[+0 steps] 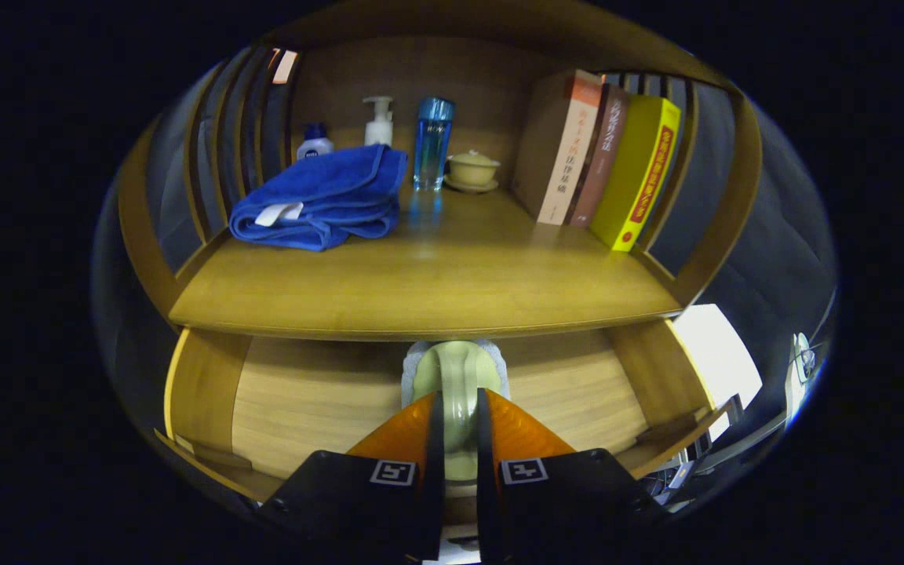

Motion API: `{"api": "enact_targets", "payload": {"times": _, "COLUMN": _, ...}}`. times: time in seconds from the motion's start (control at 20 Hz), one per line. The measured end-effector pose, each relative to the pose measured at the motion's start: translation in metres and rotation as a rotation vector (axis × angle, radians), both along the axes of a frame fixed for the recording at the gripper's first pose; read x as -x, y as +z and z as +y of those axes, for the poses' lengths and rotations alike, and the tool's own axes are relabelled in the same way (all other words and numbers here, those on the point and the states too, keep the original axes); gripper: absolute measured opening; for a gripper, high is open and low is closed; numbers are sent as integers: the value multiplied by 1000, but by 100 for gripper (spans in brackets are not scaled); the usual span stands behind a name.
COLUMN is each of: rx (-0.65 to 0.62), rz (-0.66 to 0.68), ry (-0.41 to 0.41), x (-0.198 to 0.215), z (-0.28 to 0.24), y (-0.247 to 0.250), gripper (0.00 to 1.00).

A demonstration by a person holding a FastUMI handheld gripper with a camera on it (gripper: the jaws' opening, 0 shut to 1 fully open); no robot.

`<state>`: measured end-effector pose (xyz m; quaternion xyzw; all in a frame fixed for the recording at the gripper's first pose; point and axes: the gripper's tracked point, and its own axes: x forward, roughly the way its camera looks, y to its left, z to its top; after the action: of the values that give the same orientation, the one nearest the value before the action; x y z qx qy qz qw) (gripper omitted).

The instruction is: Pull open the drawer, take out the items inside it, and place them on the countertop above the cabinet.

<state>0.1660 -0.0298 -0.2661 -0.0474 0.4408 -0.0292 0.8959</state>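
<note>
The open wooden drawer [303, 400] has a pale, straight-grained floor and plain side walls. In it is one pale green glazed ceramic piece [458, 377], smooth and rounded, resting on a whitish textured pad [411, 367] whose edge shows around it. The tool [458, 408] reaches into the drawer from above. Its two fingers stand close together and are clamped on a narrow upright ridge of the green ceramic piece, one finger against each side.

Just above the drawer lies the glossy honey-coloured wooden desk [436, 282], the top of the cabinet, with a curved front edge and slatted rails at both sides. On its left side sits a folded blue terry towel [318, 200], soft and thick, with a white tag at its fold. Behind the towel stand a small white bottle with a blue cap [314, 143] and a white pump bottle [378, 119]. Next to them is a tall clear blue tumbler-shaped bottle [431, 143], and just beside that a small beige lidded ceramic cup on a saucer [472, 169]. On the right, three books lean together against the side rail: a cream and orange one [570, 149], a brown one [603, 157] and a bright yellow one [640, 176].
</note>
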Motion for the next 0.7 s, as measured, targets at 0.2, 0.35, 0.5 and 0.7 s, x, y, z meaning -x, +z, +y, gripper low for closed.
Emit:
{"api": "enact_targets", "payload": {"times": 0.2, "rx": 8, "rz": -89, "ry": -12, "x": -3, "z": -8, "y": 40, "gripper": 26}}
{"api": "enact_targets", "payload": {"times": 0.35, "rx": -2, "rz": -180, "ry": -25, "x": -19, "z": -7, "y": 70, "gripper": 26}}
{"api": "enact_targets", "payload": {"times": 0.5, "rx": 13, "rz": -229, "ry": -14, "x": -50, "z": -11, "y": 81, "gripper": 26}}
{"api": "enact_targets", "payload": {"times": 0.7, "rx": -5, "rz": -239, "ry": 21, "x": -101, "z": -8, "y": 70, "gripper": 26}}
